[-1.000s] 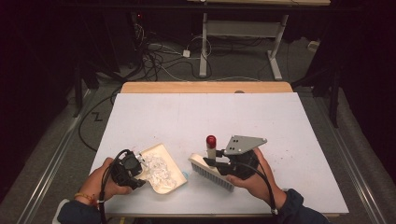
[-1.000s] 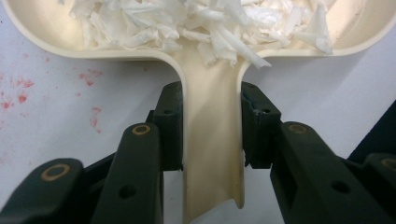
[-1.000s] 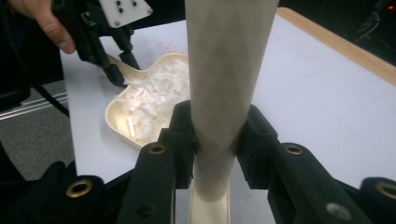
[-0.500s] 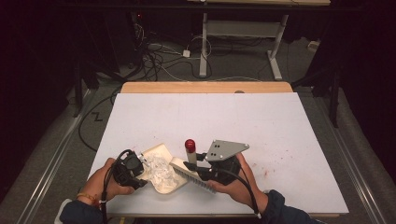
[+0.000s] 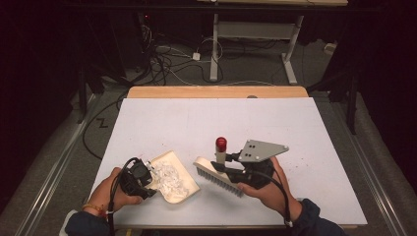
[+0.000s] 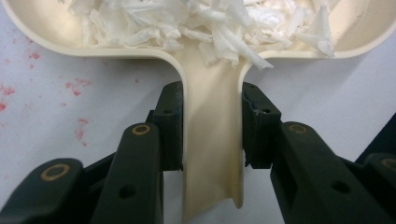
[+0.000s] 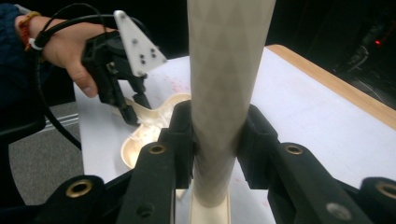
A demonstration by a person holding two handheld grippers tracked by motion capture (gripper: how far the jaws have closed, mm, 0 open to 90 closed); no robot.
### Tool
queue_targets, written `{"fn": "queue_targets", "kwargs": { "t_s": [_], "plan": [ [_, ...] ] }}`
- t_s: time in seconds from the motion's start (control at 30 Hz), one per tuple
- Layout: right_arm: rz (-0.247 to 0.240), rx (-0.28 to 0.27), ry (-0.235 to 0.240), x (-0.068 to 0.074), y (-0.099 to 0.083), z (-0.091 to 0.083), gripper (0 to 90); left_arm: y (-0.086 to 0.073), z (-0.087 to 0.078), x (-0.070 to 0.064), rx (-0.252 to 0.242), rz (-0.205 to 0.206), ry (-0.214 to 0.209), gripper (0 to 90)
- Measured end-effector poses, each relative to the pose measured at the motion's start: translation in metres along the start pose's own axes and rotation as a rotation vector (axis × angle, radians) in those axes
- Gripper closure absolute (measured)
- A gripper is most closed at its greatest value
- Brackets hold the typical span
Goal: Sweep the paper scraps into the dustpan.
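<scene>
The right tongs [image 5: 220, 166], clamped on the brush [image 5: 216, 172] handle, have drawn it back from the dustpan [image 5: 173, 176] after nudging up to it; the sweep looks done. The left tongs [image 6: 211, 128] grip the dustpan's handle. Their view shows paper scraps [image 6: 210, 21] heaped inside and red specks [image 6: 74, 84] on the bench [image 5: 206, 123].

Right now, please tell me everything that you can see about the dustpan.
The dustpan is cream, looks like smooth plastic, with a shallow rounded tray and a short flat handle. It lies flat on the white table, near the front edge, its open side toward the brush, apart from it. White paper scraps fill the tray. The left gripper is shut on the handle, one jaw pressing each side.
</scene>
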State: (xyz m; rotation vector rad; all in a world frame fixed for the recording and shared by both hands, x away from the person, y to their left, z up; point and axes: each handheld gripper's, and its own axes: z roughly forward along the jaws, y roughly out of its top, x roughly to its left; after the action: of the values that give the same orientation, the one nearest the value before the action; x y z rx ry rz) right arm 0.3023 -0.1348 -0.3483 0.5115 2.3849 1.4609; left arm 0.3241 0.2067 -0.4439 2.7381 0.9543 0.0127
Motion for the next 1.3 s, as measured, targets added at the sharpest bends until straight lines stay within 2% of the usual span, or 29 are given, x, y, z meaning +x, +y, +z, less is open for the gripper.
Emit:
{"fn": "queue_targets", "kwargs": {
  "t_s": [0.2,0.3,0.37,0.5,0.63,0.77,0.87,0.93,1.0,1.07,1.23,1.3],
  "plan": [
    [0.019,0.002,-0.046,-0.023,-0.012,-0.027,70.5,0.000,0.003,0.004,-0.027,-0.049,0.009,63.2],
    [0.044,-0.003,-0.044,-0.034,-0.019,-0.041,70.5,0.001,0.003,0.007,-0.051,-0.082,0.031,63.1],
    [0.051,0.005,-0.041,-0.041,-0.023,-0.049,70.5,0.001,0.005,0.009,-0.080,-0.124,0.047,63.1],
    [0.065,0.011,-0.046,-0.053,-0.033,-0.067,70.5,0.001,0.007,0.011,-0.127,-0.179,0.055,63.1],
    [0.102,0.020,-0.020,-0.065,-0.042,-0.086,70.5,0.001,0.009,0.013,-0.169,-0.232,0.068,63.0],
    [0.126,0.045,0.014,-0.075,-0.050,-0.102,70.4,0.000,0.011,0.017,-0.221,-0.302,0.101,62.9],
    [0.144,0.061,0.036,-0.080,-0.055,-0.111,70.4,0.001,0.012,0.018,-0.234,-0.326,0.125,62.8],
    [0.142,0.080,0.040,-0.082,-0.057,-0.115,70.3,0.002,0.013,0.018,-0.239,-0.341,0.136,62.9],
    [0.142,0.104,0.062,-0.084,-0.059,-0.117,70.3,0.003,0.014,0.019,-0.256,-0.377,0.146,62.9],
    [0.145,0.118,0.082,-0.086,-0.061,-0.117,70.3,0.003,0.014,0.018,-0.258,-0.390,0.152,62.9],
    [0.135,0.181,0.117,-0.090,-0.066,-0.105,70.2,0.006,0.016,0.013,-0.269,-0.427,0.172,62.1],
    [0.141,0.190,0.127,-0.094,-0.068,-0.100,70.1,0.006,0.016,0.011,-0.286,-0.454,0.170,60.7]
  ]
}}
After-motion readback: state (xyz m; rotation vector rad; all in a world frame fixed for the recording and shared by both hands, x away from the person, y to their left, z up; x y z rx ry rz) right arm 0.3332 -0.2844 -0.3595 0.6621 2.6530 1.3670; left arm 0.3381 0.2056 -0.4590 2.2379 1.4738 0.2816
